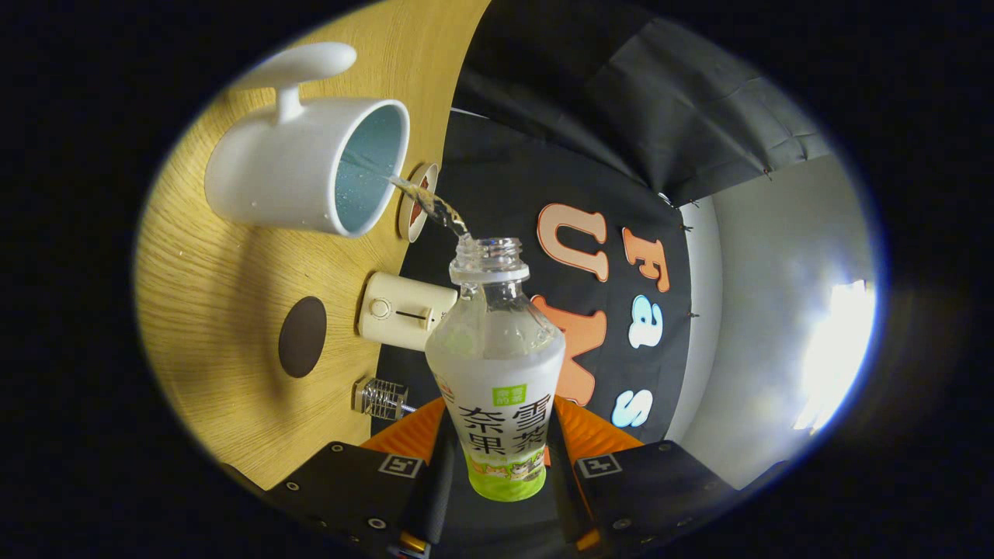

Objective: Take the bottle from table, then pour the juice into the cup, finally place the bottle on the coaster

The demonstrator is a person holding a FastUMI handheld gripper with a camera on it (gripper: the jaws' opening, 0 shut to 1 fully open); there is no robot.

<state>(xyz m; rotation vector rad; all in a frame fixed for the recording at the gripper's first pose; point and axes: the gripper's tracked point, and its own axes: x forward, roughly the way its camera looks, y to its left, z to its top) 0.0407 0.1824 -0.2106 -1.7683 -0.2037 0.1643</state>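
My gripper [497, 458] is shut on a clear plastic bottle [497, 365] with a white and green label, both fingers pressing its sides. The view is rolled on its side, so the bottle is tipped over. Its open neck [489, 260] points at a white cup [307, 167] with a blue inside and a curved handle, standing on the wooden table [217, 256]. A thin stream of juice [431, 206] runs from the neck into the cup's mouth. A dark brown round coaster [302, 336] lies on the table beside the cup.
A cream toaster-like appliance [404, 310] with a knob and lever stands near the table's far edge. A small metal ribbed object [380, 397] sits near it. A round disc [417, 202] leans beyond the cup. Black cloth wall hangs behind the table.
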